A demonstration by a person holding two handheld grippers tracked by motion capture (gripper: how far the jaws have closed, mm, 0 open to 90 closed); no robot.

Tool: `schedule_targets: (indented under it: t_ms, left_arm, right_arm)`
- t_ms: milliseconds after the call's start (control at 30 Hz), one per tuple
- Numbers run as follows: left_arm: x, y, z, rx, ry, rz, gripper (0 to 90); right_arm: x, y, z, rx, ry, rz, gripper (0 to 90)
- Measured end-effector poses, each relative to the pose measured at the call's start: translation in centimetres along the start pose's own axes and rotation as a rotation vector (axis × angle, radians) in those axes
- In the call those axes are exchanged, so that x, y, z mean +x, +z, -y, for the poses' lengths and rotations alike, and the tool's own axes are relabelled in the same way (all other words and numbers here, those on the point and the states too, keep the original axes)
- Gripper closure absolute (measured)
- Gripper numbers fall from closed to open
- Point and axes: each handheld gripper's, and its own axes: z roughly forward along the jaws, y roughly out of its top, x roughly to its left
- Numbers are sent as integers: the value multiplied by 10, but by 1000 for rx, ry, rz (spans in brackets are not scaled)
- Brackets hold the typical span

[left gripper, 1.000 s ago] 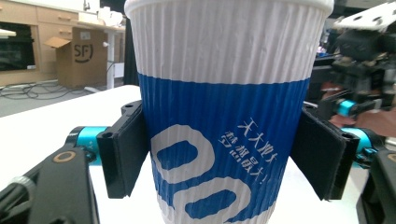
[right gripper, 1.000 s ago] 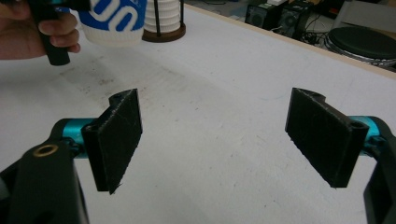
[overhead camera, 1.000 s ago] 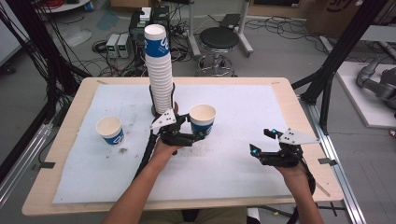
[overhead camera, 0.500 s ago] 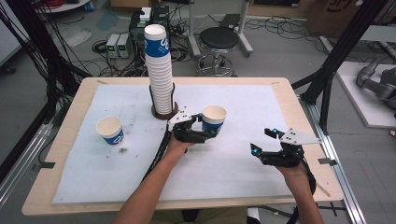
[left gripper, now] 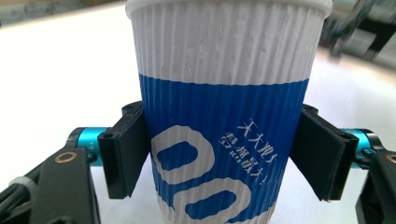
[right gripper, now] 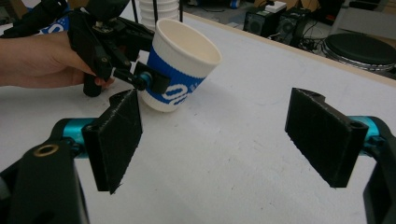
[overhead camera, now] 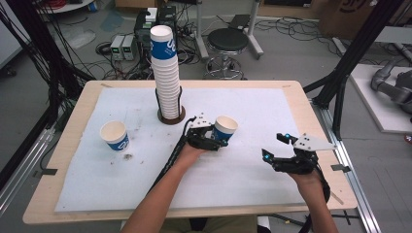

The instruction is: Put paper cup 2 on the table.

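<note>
Currently, near to far:
Right gripper (overhead camera: pixel 276 148): it is being held low over the white mat (overhead camera: pixel 252 179) at the near right of the table, its jaws standing wide apart and released, with nothing between the pads (right gripper: pixel 322 133).
Left gripper (overhead camera: pixel 216 138): it is being held near the middle of the mat, its two pads (left gripper: pixel 125 154) being pressed against opposite sides of the held cup (overhead camera: pixel 224 130), so the jaws are grasping it.
Held cup: a ribbed white paper cup with a blue band (printed with white characters) is being gripped around its lower half; in the right gripper view (right gripper: pixel 180 70) it is being tilted, its open mouth leaning away from the hand. Whether its base is touching the mat cannot be told.
Loose cup (overhead camera: pixel 114 136): it is standing upright on the left part of the mat, well apart from both grippers.
Cup stack (overhead camera: pixel 166 73): a tall column of nested cups is being kept upright in a dark round holder (overhead camera: pixel 171 118) toward the far side of the mat, near the left gripper.
</note>
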Motion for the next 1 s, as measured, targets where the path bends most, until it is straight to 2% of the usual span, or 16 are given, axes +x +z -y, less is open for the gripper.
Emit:
schedule_targets:
  t_ms: [300, 467, 600, 900, 1000]
  left_arm:
    - [-5, -10, -1, 66, 36, -22, 253]
    - [-5, -20, 6, 87, 47, -16, 253]
    - [-7, -20, 7, 113, 73, -14, 250]
    - [-9, -21, 8, 131, 41, -14, 234]
    - [-8, -23, 10, 140, 28, -17, 193]
  right_arm:
    - [0, -2, 1, -1, 5, 0, 193]
    - [0, -2, 3, 4, 9, 3, 193]
    - [1, 0, 3, 7, 7, -1, 193]
    - [1, 1, 3, 11, 4, -5, 193]
    - [1, 0, 4, 11, 7, -4, 193]
